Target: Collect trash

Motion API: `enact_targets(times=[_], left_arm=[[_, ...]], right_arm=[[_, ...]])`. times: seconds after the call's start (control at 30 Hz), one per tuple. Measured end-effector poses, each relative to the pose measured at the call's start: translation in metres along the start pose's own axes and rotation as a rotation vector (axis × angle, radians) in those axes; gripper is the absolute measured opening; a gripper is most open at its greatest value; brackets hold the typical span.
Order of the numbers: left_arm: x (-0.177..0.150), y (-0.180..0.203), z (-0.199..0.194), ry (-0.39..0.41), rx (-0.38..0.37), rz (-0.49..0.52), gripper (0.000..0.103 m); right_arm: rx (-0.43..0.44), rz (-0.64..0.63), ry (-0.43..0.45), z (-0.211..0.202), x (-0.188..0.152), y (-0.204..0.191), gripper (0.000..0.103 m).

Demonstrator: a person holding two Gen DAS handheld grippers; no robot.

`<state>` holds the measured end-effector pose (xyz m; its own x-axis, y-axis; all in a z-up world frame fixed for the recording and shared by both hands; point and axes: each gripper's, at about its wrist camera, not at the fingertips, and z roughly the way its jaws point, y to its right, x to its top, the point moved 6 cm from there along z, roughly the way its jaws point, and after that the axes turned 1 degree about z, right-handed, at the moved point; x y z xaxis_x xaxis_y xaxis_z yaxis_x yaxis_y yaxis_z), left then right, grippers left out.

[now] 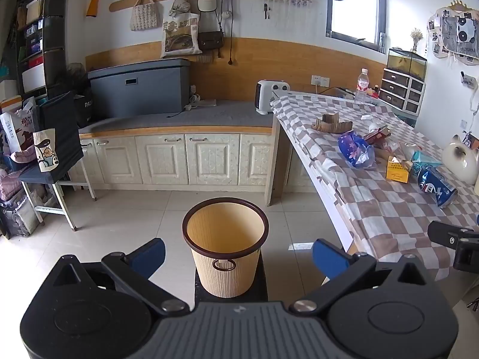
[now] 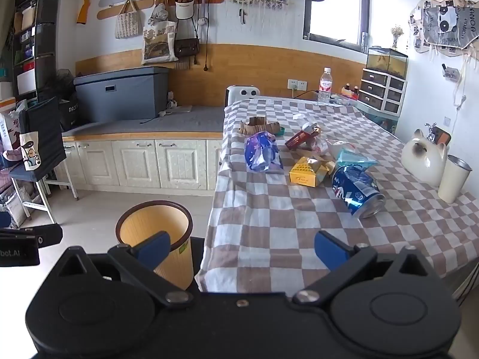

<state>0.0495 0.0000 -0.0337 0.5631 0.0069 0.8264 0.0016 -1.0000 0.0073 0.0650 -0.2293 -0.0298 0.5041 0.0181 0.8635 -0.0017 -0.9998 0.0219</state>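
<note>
1. Table [image 2: 269, 224] with a brown-and-white checked cloth fills the right of the scene. Its near left corner hangs over the floor, cloth edge draping down just beside the bin. The near half of the cloth is bare; the litter sits mid-table.
2. Tiled floor [image 1: 119, 218] lies open to the left of the table, between it and the cabinets [image 1: 167, 158] along the far wall.
3. Bin [image 1: 225, 239], tan with a dark rim, stands upright on a dark stool at the table's near left corner, mouth open and nothing visible inside.
4. Left gripper [image 1: 238, 254]: jaws spread wide, nothing between them, the bin framed in the gap ahead and lower.
5. Right gripper [image 2: 242, 251]: jaws spread wide, holding nothing, over the near table edge, well short of the litter.
6. Trash, near to far: crushed blue can [image 2: 357, 193] on its side, nearest the right gripper; yellow carton [image 2: 308, 173] to its left; blue wrapper [image 2: 262, 152] near the left table edge; red box [image 2: 302, 137]; cardboard scraps [image 2: 259, 125] farthest.
7. White cup [image 2: 453, 179] and cat figure [image 2: 423, 161] stand by the right edge.
</note>
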Motion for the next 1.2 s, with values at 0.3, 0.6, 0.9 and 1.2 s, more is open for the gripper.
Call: enact_targets(times=[0.3,0.6,0.9,1.2], left_arm=[[-0.0001,0.0002,0.0003,-0.002,0.002,0.002,0.103],[0.0,0.0,0.0001,0.0,0.001,0.001,0.103],[-0.0001,0.0002,0.0003,0.0,0.0,0.002,0.103],[-0.0001,0.0003,0.0002,0.0,0.0,0.002,0.103]], right_arm=[[0.006,0.004,-0.008,-0.0002,0.0004,0.0004,0.103],[0.003,0.005,-0.007,-0.0009,0.0017,0.0008,0.103],[0.005,0.005,-0.008,-0.0006,0.0022,0.0014,0.103],[0.006,0.005,-0.007,0.0006,0.002,0.0016,0.103]])
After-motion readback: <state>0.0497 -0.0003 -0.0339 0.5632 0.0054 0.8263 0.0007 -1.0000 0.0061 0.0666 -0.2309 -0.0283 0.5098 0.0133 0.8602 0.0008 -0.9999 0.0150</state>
